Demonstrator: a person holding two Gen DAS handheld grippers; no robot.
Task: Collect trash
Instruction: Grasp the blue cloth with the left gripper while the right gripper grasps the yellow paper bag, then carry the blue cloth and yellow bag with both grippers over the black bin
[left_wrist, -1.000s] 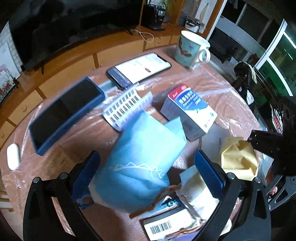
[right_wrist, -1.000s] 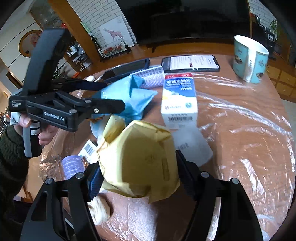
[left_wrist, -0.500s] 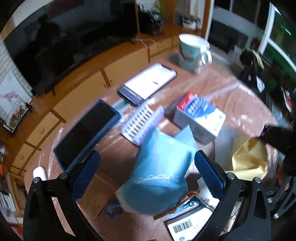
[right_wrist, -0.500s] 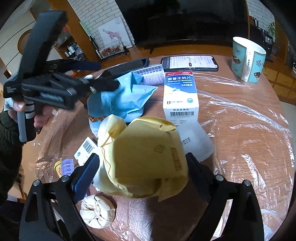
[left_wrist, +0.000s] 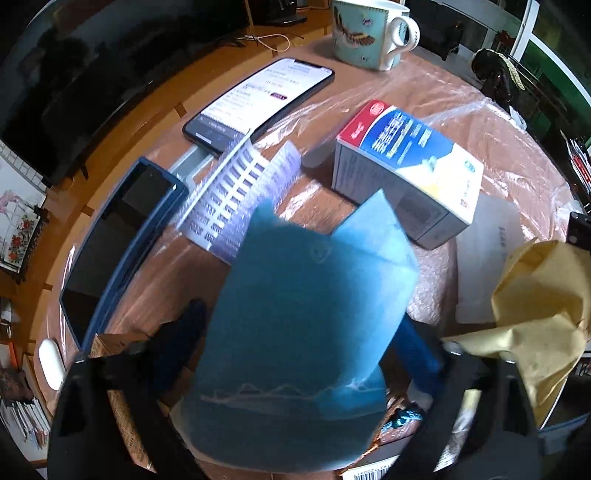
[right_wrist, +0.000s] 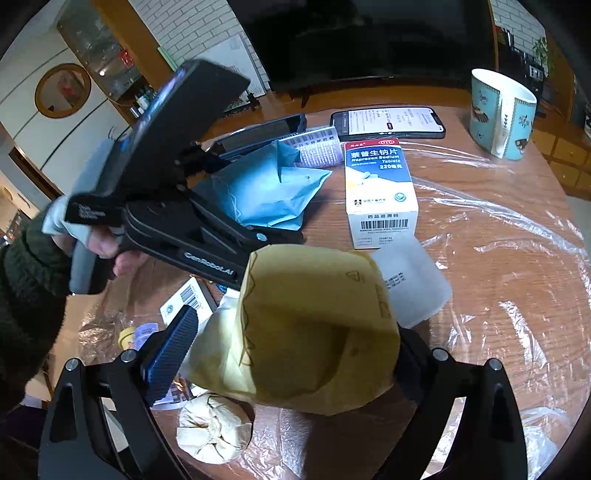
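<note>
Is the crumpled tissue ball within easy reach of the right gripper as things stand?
Probably not yet: the right gripper is closing around the yellow bag, so it is occupied. The tissue ball lies uncovered just below its left finger.

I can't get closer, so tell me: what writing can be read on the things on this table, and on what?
"Naproxen Sodium Tablets", "220": medicine box
"GenRobot.AI": left gripper
Phone screen: text too small to read
Barcoded labels: digits too small
White slip: print blurred
Yellow paper bag: faint symbols, unreadable
</note>
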